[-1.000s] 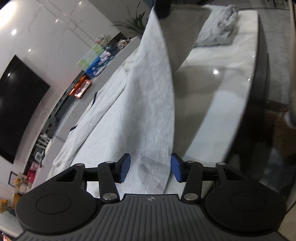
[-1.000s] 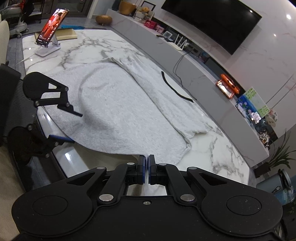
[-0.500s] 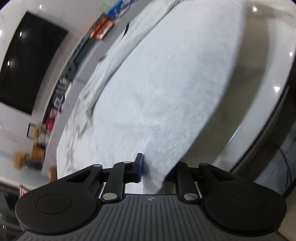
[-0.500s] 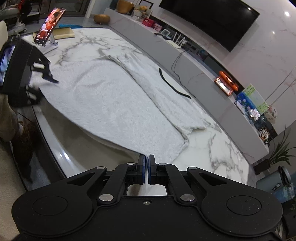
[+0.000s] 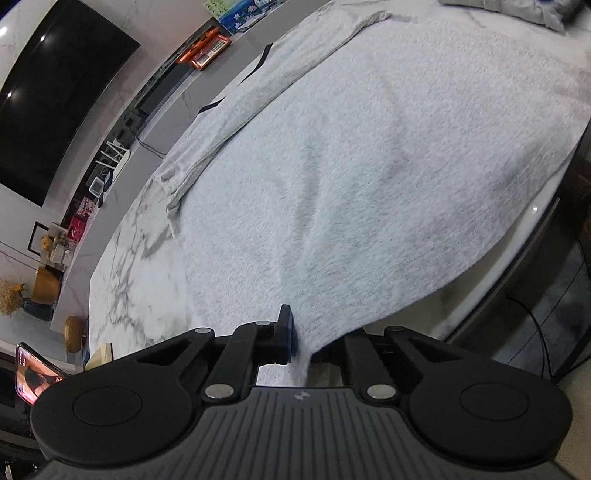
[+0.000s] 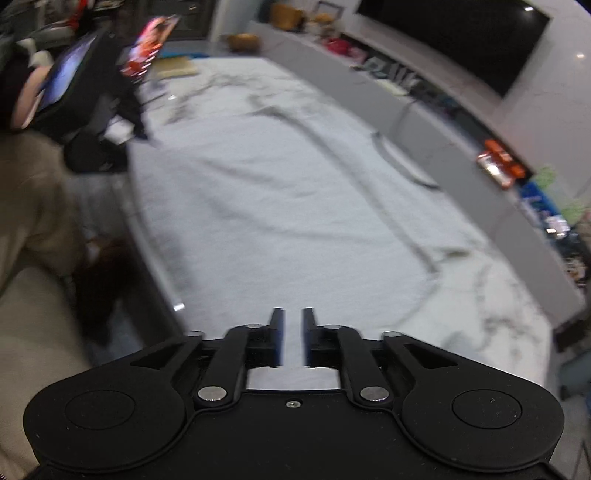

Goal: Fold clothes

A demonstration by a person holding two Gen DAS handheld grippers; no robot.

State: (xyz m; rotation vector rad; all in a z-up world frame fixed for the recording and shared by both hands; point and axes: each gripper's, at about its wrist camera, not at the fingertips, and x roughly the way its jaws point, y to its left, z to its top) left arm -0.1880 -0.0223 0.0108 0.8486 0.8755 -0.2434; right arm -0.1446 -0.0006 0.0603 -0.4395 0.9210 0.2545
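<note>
A light grey long-sleeved garment (image 5: 369, 166) lies spread flat on the white marble table (image 5: 122, 258), one sleeve along its far side. Its near corner narrows into my left gripper (image 5: 317, 334), which is shut on it; the cloth hides the right finger. In the blurred right wrist view the same garment (image 6: 295, 206) stretches ahead, and my right gripper (image 6: 293, 339) hovers over its near hem, open by a narrow gap with nothing pinched. The left gripper (image 6: 92, 122) shows there at the table's far left edge.
A crumpled grey garment (image 5: 517, 11) sits at the table's far end. A phone on a stand (image 6: 151, 40) and a book stand at the other end. A person in beige clothing (image 6: 33, 221) is beside the dark table edge (image 5: 535, 258). A TV console runs behind.
The left gripper closed on the lifted cloth and carried it down, so the garment now lies flat. The right gripper, shut before, has opened slightly and moved in over the hem.
</note>
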